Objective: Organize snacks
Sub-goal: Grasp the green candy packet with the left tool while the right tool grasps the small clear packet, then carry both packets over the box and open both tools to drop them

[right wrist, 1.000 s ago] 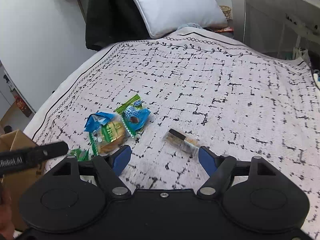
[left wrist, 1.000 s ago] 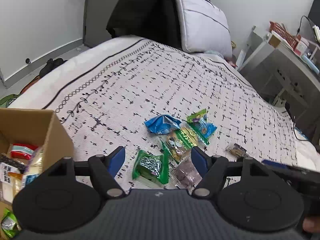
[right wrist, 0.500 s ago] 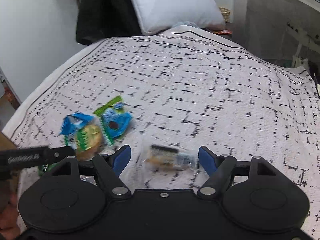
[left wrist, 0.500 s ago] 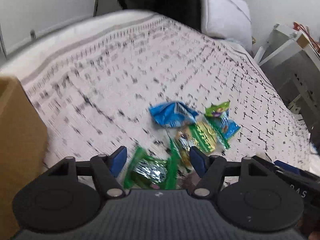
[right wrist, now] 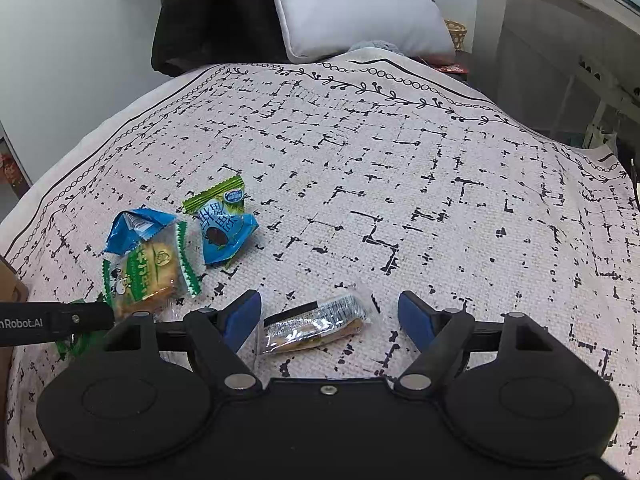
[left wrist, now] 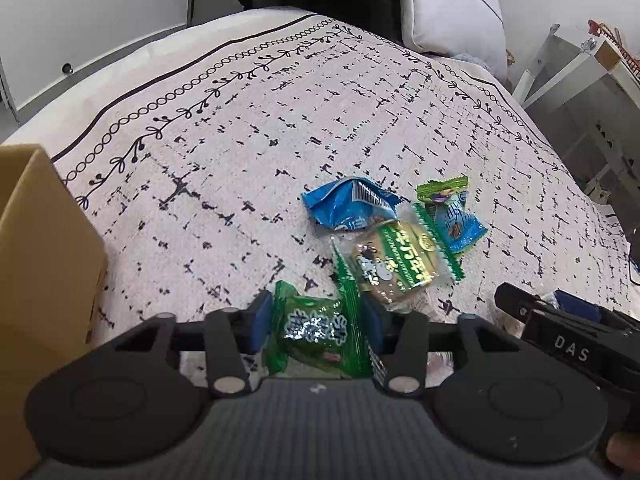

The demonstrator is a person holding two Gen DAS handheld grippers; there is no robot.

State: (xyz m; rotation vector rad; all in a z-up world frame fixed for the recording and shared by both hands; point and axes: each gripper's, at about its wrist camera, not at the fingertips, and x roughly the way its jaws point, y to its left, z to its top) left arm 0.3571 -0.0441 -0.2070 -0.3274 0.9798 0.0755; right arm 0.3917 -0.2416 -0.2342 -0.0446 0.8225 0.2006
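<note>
A: Where were the snacks at that moment?

B: They lay on the bedspread [right wrist: 400, 184], a white cloth with black marks. A green packet [left wrist: 316, 334] was between the fingers of the left gripper [left wrist: 316, 320]. Behind it was a small heap: a biscuit packet [left wrist: 394, 266], a blue packet [left wrist: 352, 208] and a small blue and green packet [left wrist: 450, 216], touching or overlapping each other.

A: And the right gripper?

B: The right gripper [right wrist: 330, 314] had its jaws wide, and a clear packet [right wrist: 316, 324] lay between them, apart from the heap. The fingers did not touch it.

A: Were the left jaws closed on the green packet?

B: They were narrow, with the pads at the two sides of the packet. I think they touched it, but I cannot tell if they pressed it firmly. The packet seemed to rest on the cloth.

A: How would such packets handle?

B: In my judgement they are light, and the film is thin and slippery. The content is probably brittle, so a hard squeeze could crush it. It is better to take the green one across its filled middle, not at the flat sealed ends, which can slide out.

A: Where should they go?

B: Probably into the cardboard box [left wrist: 44, 264] at the left edge of the bed.
</note>
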